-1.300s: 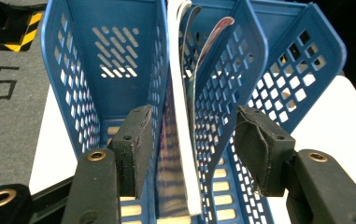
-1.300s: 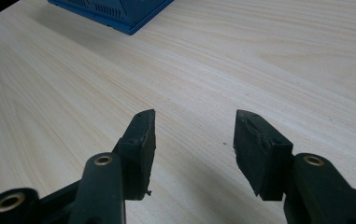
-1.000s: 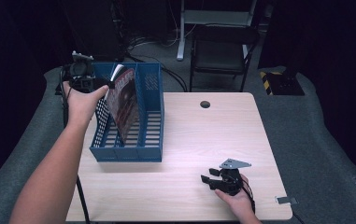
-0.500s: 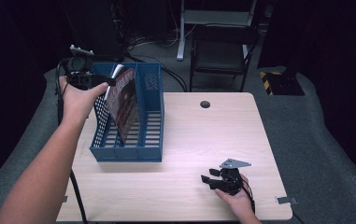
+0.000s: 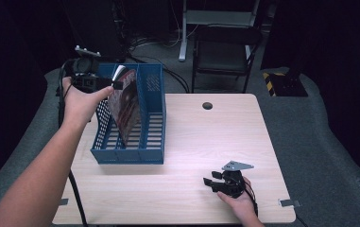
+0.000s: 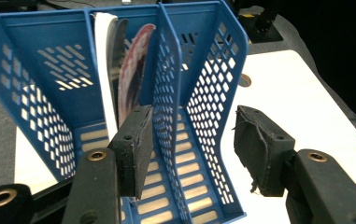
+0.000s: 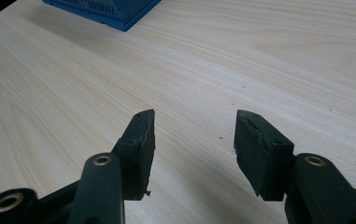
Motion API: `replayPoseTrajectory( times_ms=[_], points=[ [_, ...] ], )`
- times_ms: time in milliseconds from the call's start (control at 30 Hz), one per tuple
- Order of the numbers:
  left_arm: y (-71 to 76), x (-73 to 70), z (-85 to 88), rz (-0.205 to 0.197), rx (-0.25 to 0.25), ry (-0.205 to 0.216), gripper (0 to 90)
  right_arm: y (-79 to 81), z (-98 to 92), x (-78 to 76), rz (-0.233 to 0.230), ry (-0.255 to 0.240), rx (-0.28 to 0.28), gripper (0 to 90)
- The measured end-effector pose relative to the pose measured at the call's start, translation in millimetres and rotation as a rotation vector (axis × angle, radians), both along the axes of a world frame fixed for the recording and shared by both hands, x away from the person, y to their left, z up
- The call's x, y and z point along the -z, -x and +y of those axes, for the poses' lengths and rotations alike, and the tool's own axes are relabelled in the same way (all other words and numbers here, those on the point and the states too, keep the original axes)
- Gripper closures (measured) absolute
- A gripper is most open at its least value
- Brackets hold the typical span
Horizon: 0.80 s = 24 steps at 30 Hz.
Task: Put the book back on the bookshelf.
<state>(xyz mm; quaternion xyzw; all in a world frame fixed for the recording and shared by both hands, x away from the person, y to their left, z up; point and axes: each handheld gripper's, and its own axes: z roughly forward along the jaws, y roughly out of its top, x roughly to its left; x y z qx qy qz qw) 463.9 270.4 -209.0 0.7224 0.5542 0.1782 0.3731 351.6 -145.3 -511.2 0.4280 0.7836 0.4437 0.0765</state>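
High view: my left gripper [image 5: 116, 85] hovers at the far end of the blue file rack [image 5: 151, 156], jaws apart on nothing, beside the book [image 5: 123, 106] leaning in the rack's left slot. I judge it thin, light and somewhat floppy, its glossy cover slippery, so grip the top edge near the spine; the centre divider [image 6: 166, 93] crowds one jaw. My right gripper [image 5: 209, 182] rests open on the table [image 5: 206, 132], well clear of the rack.

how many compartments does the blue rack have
3, side by side in the rack: the left one looks empty, the middle one holds a book, the right one looks empty. A thin thing could hide behind a divider.
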Motion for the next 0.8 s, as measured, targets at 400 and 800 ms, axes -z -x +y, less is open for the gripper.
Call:
replayPoseTrajectory(
  times_ms=[400, 800],
  points=[
    [13.2, -1.6, -25.6, -0.004, 0.111, -0.038, 47.0, 0.9, -0.7, -1.2, -0.006, -0.01, 0.016, 48.3],
    [28.6, 0.9, -50.9, -0.005, 0.22, -0.075, 46.9, 0.5, -2.6, -1.6, -0.01, -0.013, 0.02, 48.3]
  ],
)
